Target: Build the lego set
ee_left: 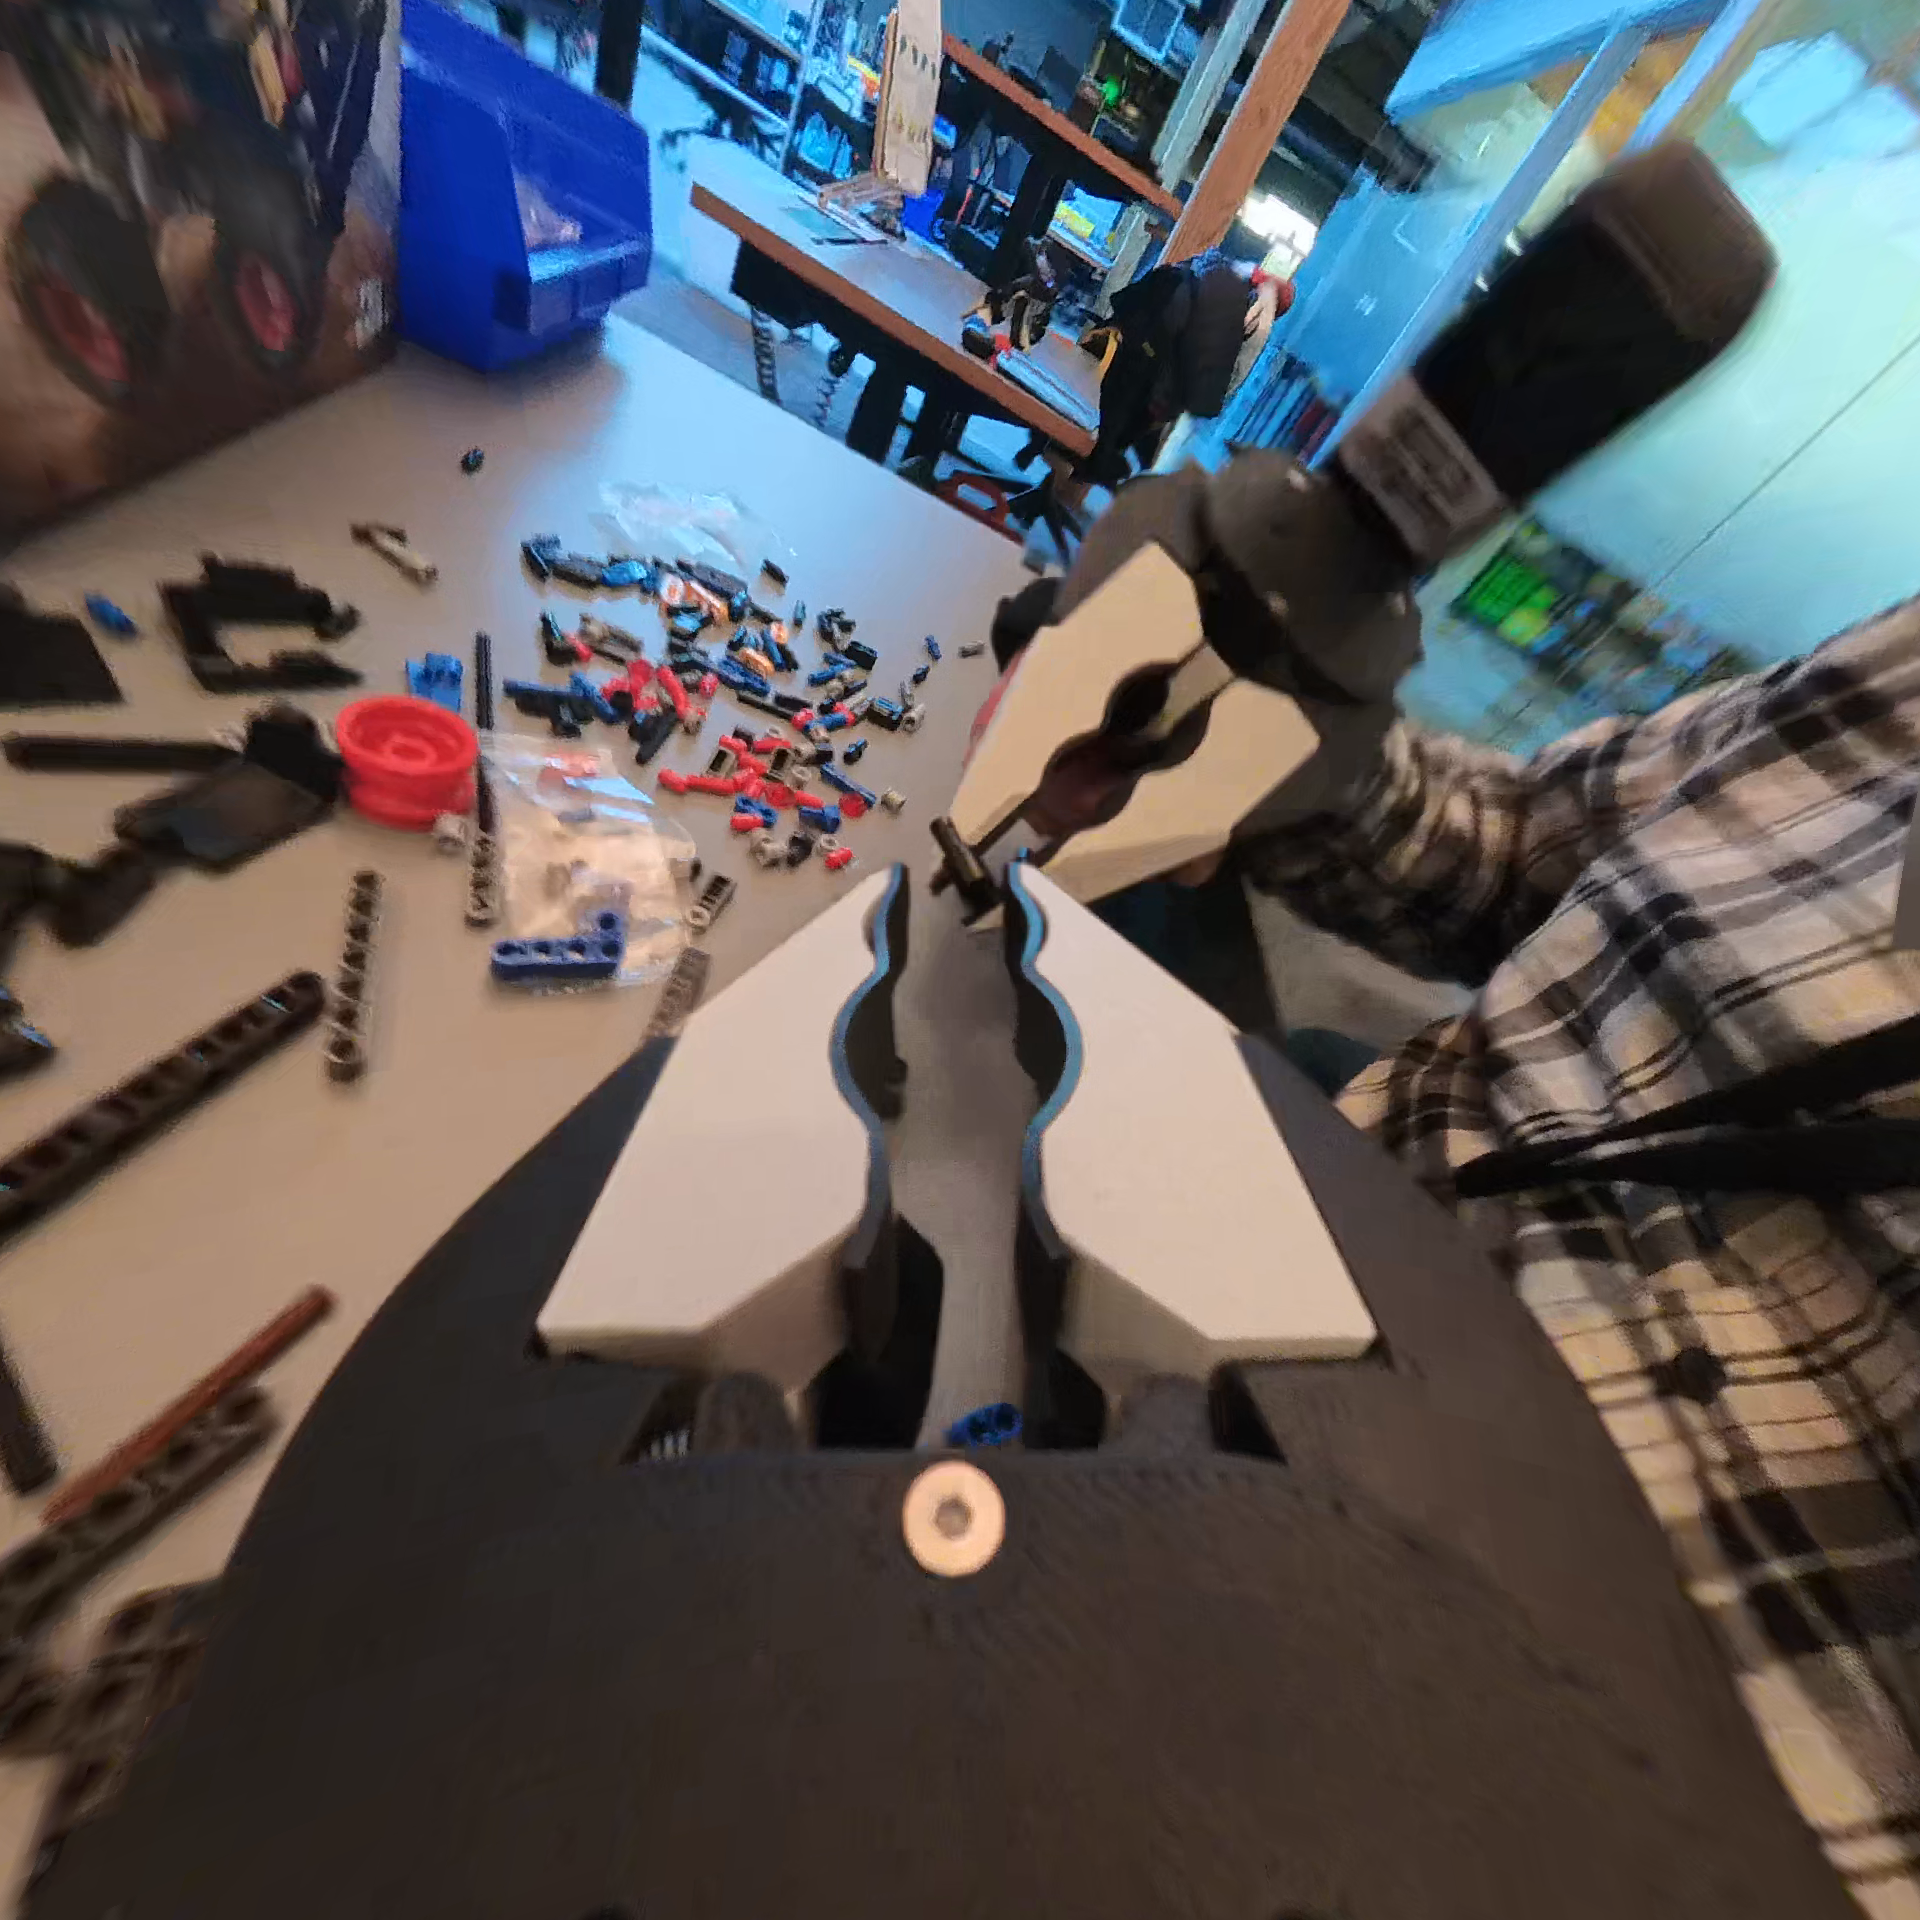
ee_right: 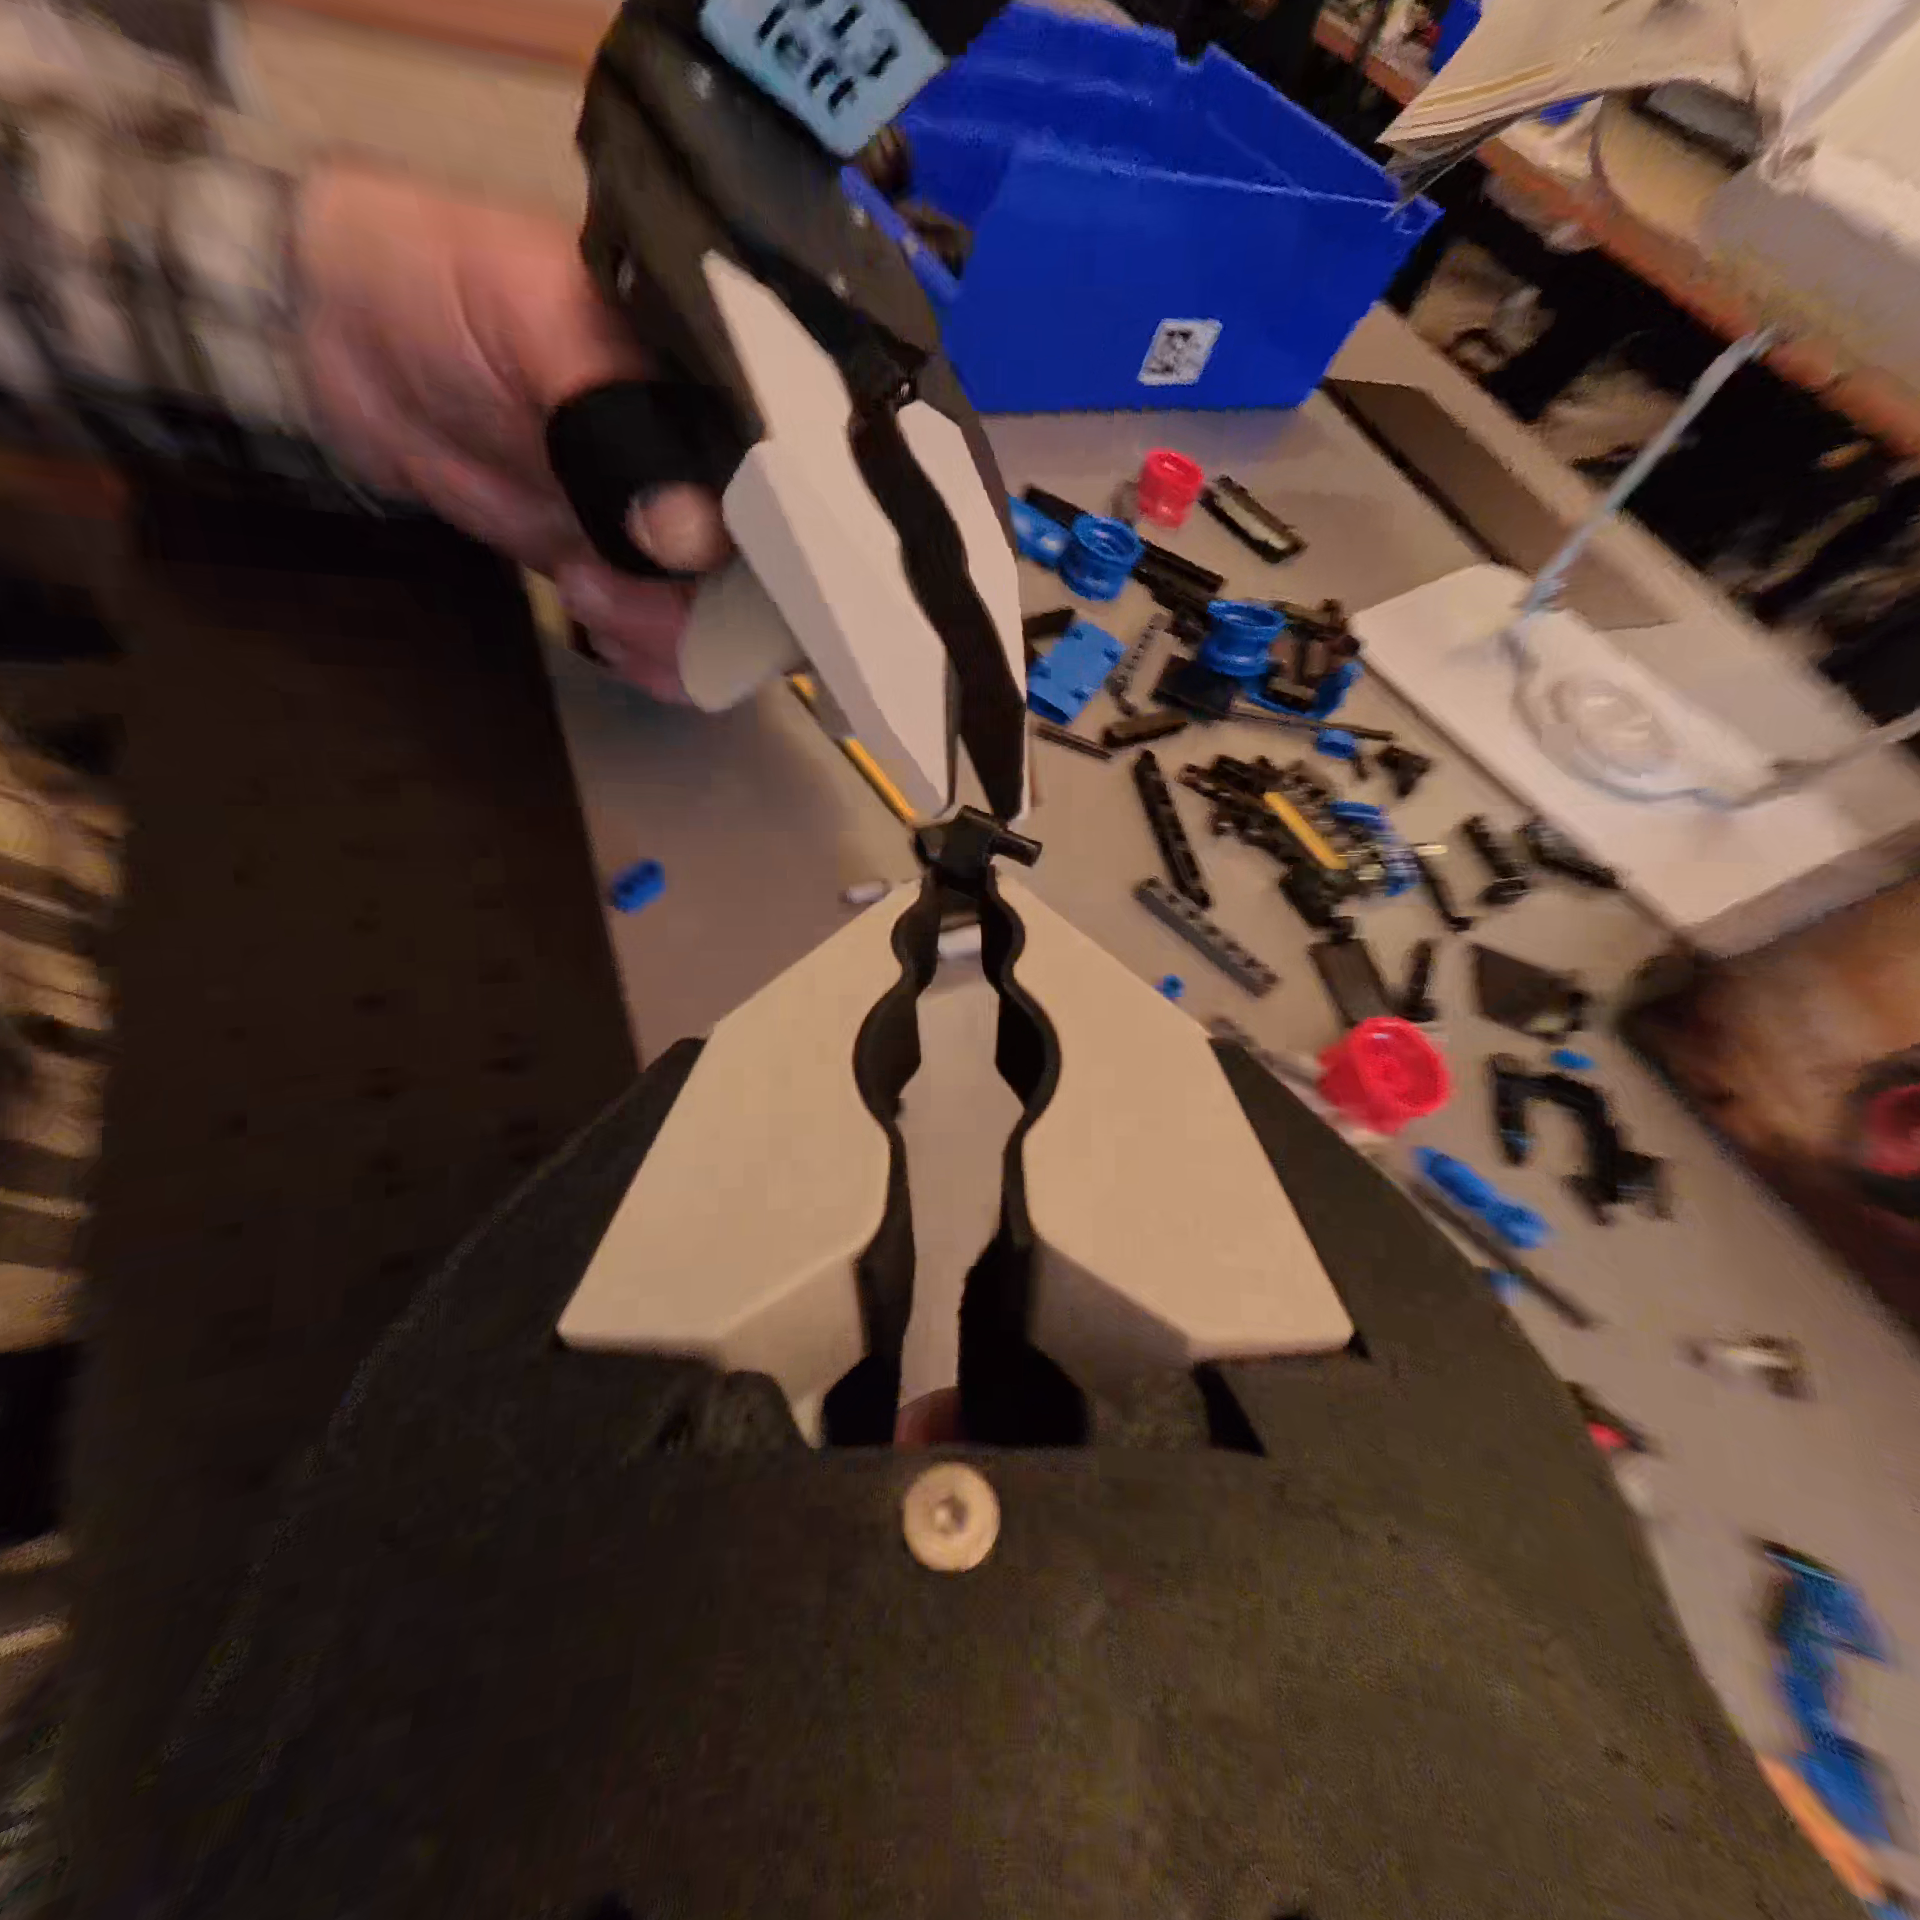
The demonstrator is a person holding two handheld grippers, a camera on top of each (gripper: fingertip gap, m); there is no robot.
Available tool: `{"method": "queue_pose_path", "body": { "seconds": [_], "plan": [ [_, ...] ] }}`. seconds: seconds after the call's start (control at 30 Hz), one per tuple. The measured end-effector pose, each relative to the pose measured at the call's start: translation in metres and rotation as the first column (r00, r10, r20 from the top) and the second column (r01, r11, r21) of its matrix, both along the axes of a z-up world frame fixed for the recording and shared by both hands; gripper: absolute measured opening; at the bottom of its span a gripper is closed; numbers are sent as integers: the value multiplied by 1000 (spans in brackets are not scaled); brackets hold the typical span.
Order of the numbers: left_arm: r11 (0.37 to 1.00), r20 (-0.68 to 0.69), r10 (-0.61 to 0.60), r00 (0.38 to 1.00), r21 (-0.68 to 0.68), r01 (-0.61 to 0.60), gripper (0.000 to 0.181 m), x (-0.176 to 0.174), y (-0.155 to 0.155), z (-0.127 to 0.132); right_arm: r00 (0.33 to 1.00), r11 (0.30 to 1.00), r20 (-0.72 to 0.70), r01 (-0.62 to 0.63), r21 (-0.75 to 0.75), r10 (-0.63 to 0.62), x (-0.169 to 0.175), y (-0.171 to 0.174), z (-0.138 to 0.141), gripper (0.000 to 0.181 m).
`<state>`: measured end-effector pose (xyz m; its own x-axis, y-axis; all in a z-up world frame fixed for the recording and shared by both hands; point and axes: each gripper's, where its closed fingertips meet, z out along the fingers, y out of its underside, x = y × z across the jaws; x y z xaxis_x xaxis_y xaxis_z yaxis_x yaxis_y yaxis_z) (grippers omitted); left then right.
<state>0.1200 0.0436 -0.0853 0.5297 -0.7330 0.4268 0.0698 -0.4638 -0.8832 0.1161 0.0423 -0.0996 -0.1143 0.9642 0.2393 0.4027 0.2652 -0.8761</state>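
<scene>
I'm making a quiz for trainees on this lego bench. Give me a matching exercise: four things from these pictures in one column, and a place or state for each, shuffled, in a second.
Things:
1. small black connector
2. red wheel hub
3. blue storage bin
4. blue L-shaped beam

Places or states:
A. at the back of the table, beside the set's box
B. lying on a clear plastic bag
C. held in the air at the gripper tips
D. on the table left of the pile of small pins

Pairs: 1-C, 2-D, 3-A, 4-B

Hand-held gripper point(ee_left: 956, 894) open, black piece point(ee_left: 961, 862) ahead
</scene>
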Motion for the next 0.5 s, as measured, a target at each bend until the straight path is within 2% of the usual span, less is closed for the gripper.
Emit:
{"method": "queue_pose_path", "body": {
  "seconds": [0.07, 0.13, 0.23, 0.3, 0.37, 0.43, 0.5],
  "plan": [
    [988, -156, 22, 988, 154, 3, 19, -3, -1, 4, 996, 969, -40, -83, -233, 75, 6, -6, 7, 6],
    [949, -355, 75, 932, 314, 43, 23, -2, -2, 4, 990, 918, -68, -137, -372, 120, 12, -5, 12, 6],
    [846, -629, 176, 757, 490, 211, 27, 3, -3, -6, 975, 853, -62, -216, -476, 213, 19, -8, 12, 6],
    [784, -695, 209, 688, 539, 306, 27, 9, -5, -7, 950, 806, -32, -282, -520, 311, 25, -18, 8, 0],
    [749, -706, 218, 674, 563, 349, 25, 16, -7, -7, 924, 772, -13, -328, -544, 383, 28, -26, 6, 0],
    [723, -727, 225, 649, 571, 389, 21, 20, -10, -9, 923, 779, 30, -305, -548, 383, 25, -24, 0, 0],
    [731, -766, 235, 598, 545, 410, 15, 16, -9, -19, 919, 787, 74, -289, -545, 388, 25, -23, -7, 0]
  ]
}}
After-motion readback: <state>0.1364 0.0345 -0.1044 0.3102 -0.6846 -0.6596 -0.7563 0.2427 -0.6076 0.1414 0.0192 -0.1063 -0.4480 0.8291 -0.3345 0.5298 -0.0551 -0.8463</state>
